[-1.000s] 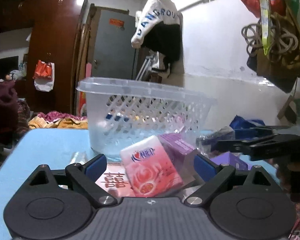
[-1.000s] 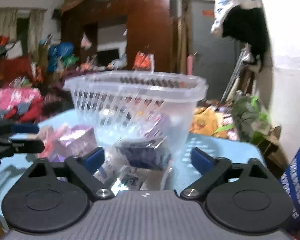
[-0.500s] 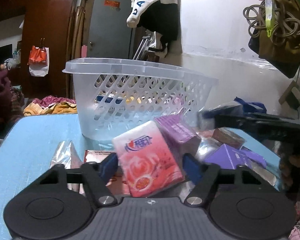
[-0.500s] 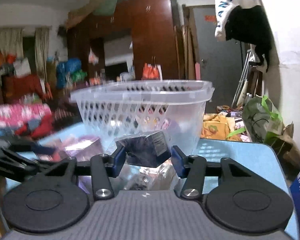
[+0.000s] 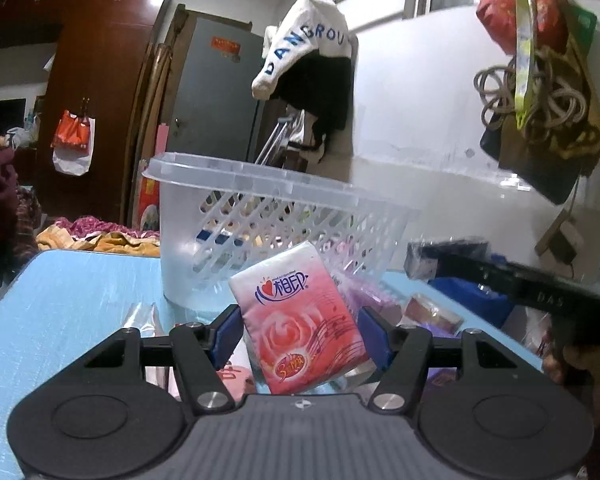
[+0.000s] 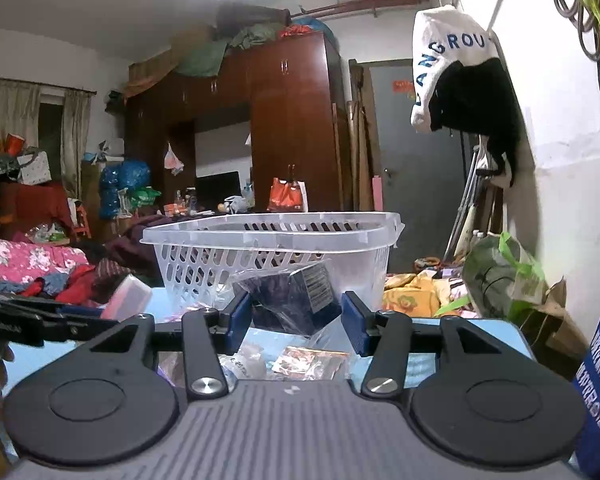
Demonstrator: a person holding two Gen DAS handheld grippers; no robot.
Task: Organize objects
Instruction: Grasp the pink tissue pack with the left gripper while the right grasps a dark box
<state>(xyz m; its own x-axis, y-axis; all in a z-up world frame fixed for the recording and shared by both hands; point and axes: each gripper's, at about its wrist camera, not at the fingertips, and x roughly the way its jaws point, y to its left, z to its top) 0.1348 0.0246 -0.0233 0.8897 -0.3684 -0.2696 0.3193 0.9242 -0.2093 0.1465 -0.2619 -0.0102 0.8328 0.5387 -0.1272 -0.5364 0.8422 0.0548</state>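
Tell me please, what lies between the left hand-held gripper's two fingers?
A pink tissue pack sits tilted between the left hand-held gripper fingers, which clamp its sides. This shows in the left wrist view.

One basket [image 5: 260, 216]; one pink tissue pack [image 5: 300, 320]; one dark packet [image 6: 296, 300].

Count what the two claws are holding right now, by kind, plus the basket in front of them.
Pink tissue pack, in the left claw: 1
Dark wrapped box, in the right claw: 1
Clear basket: 1
Total: 3

Left claw [image 5: 300, 334] and right claw [image 6: 296, 318] clamped (pads gripping).
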